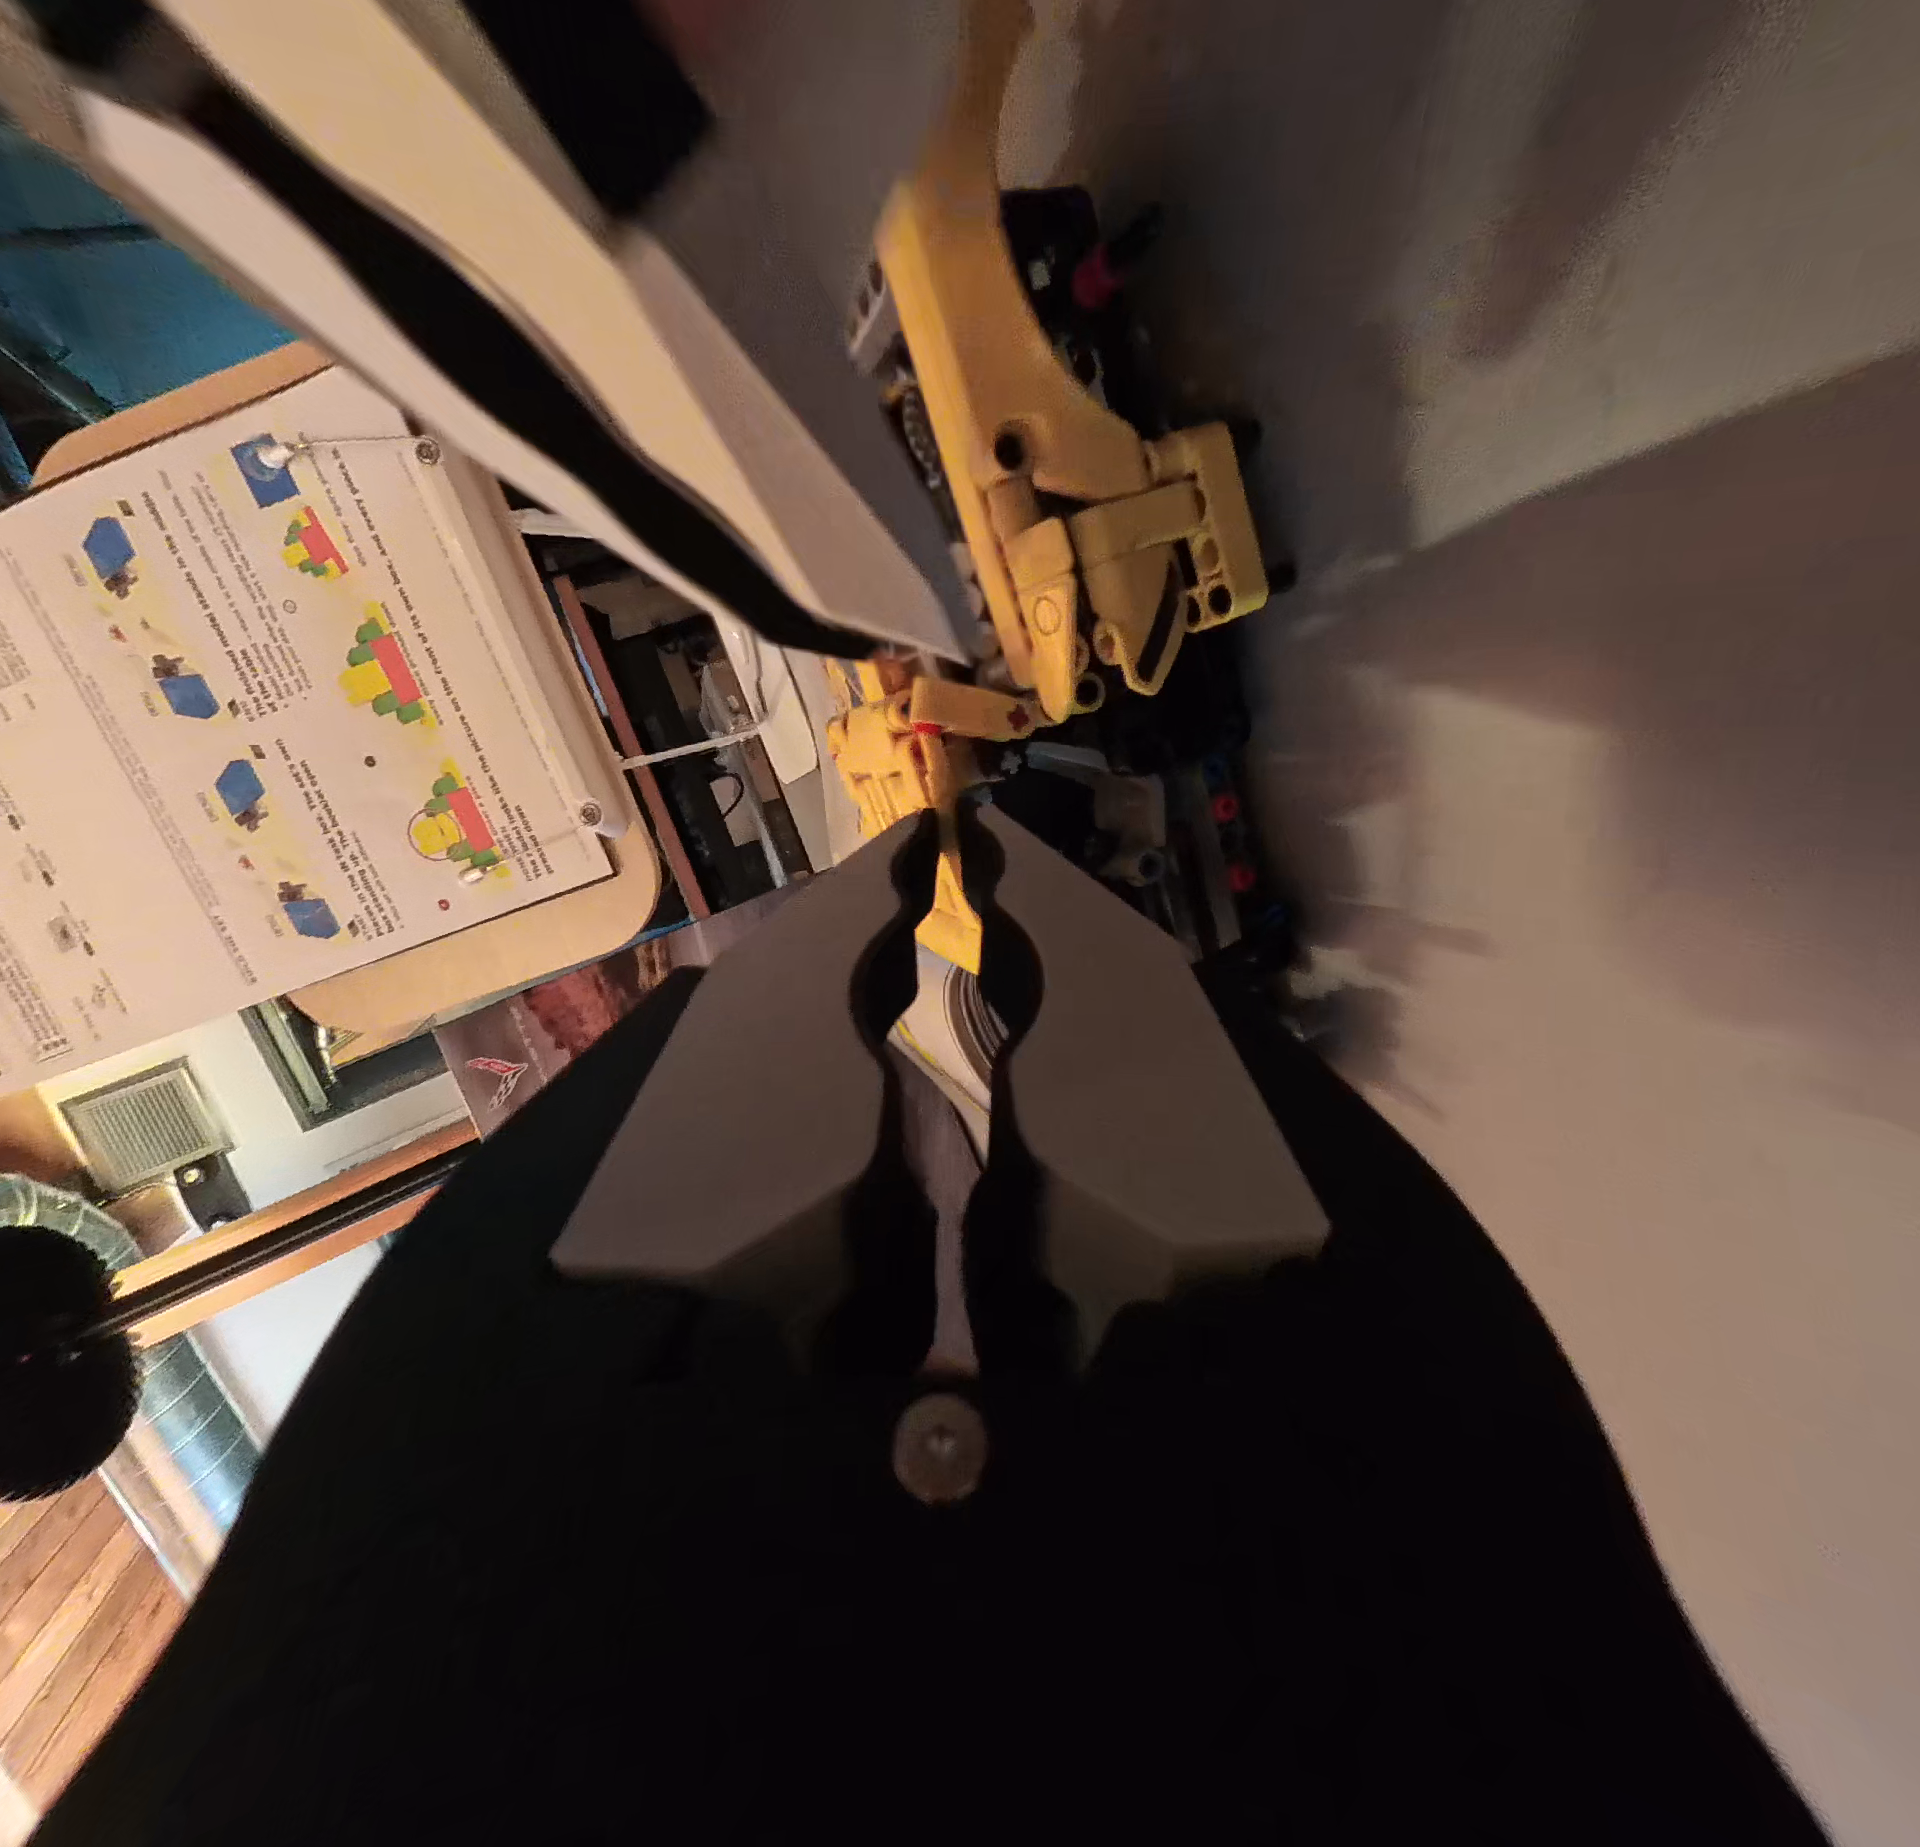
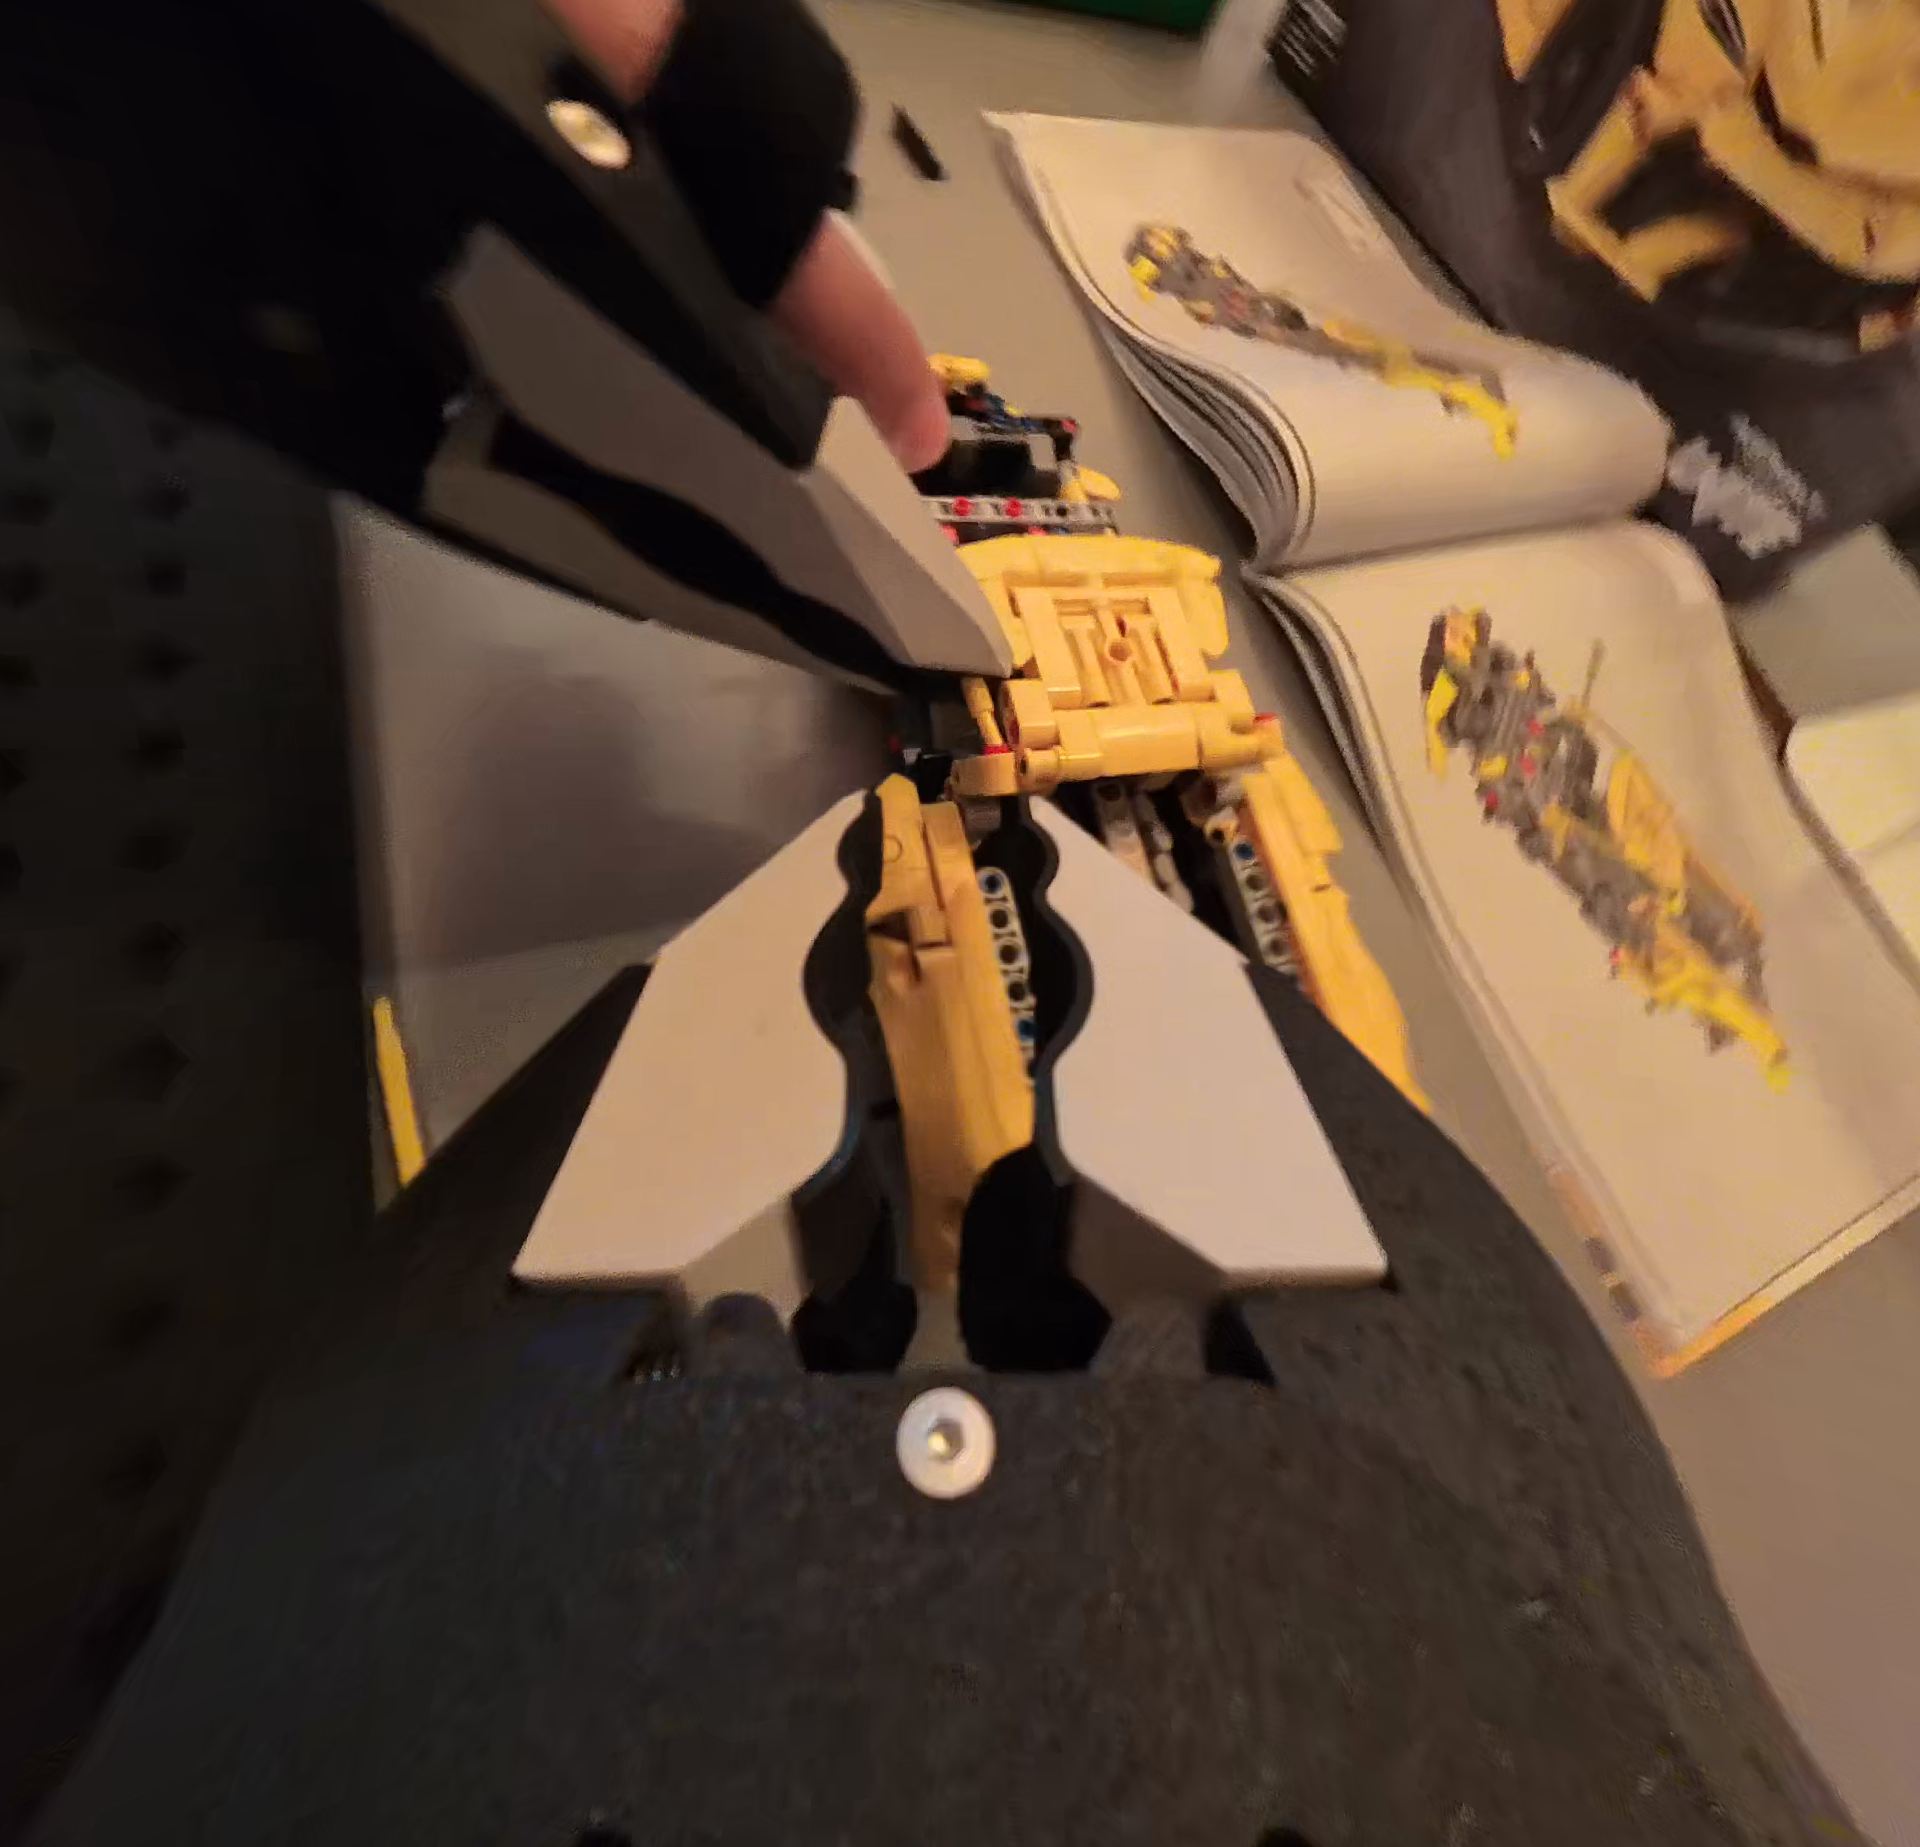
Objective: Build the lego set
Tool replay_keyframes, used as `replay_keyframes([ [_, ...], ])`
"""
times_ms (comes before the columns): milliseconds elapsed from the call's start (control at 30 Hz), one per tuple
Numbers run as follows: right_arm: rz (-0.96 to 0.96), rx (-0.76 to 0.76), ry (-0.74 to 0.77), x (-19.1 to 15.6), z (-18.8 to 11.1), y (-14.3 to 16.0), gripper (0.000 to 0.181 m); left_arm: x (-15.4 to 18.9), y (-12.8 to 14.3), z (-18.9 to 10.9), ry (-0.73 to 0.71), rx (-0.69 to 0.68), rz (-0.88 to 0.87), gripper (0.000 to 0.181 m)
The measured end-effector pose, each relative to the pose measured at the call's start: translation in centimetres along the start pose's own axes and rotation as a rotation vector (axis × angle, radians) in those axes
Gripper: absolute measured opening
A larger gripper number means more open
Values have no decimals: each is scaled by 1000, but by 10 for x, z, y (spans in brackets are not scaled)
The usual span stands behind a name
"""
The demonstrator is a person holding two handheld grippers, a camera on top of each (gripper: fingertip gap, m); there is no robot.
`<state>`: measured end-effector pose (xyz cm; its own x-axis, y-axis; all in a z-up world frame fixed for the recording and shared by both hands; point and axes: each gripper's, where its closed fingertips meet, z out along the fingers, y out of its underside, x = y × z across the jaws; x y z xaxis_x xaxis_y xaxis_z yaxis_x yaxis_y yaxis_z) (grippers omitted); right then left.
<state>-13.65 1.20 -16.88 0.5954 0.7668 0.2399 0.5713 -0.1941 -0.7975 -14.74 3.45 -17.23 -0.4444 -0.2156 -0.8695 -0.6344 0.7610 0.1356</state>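
Bodywork fitting is your step: your right gripper (image 2: 951, 976) clamps the yellow car model (image 2: 1117, 644) at centre frame, while your left gripper (image 1: 951, 841) pinches a yellow panel (image 1: 954, 898). Next, press the panel home squarely.

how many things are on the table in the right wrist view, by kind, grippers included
grippers: 2 (right, left)
lego model: 1
open booklet: 1
box with car picture: 1
small black piece: 1
total: 6
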Motion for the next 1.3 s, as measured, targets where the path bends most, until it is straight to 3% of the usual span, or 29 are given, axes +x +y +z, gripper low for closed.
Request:
replay_keyframes([
  [100,-307,93,-53,18,-19,-12,12,0,2,0,1,7,11,3],
  [167,-548,211,-129,28,-20,-20,5,0,2,1,-4,5,25,3],
  [200,-596,186,-188,36,-14,-16,6,0,2,1,-6,5,29,3],
  [300,-488,-91,-559,37,0,1,36,0,2,0,-5,16,31,3],
  [367,-475,-218,-818,33,0,5,70,1,2,-1,-5,31,24,3],
  [400,-502,-242,-856,35,4,1,69,1,3,-1,-7,36,20,3],
  [533,-752,-137,-884,30,23,-27,73,2,4,-2,5,57,-8,3],
  [700,-992,-154,-953,14,39,-11,84,2,5,-2,24,70,-46,3],
  [867,-1018,-164,-1038,1,42,-5,83,2,6,-1,28,70,-13,3],
  [933,-1025,-143,-1050,0,45,-8,73,3,7,0,29,67,32,3],
  [1300,-1055,-246,-1099,2,43,-4,69,4,9,2,17,57,278,4],
])
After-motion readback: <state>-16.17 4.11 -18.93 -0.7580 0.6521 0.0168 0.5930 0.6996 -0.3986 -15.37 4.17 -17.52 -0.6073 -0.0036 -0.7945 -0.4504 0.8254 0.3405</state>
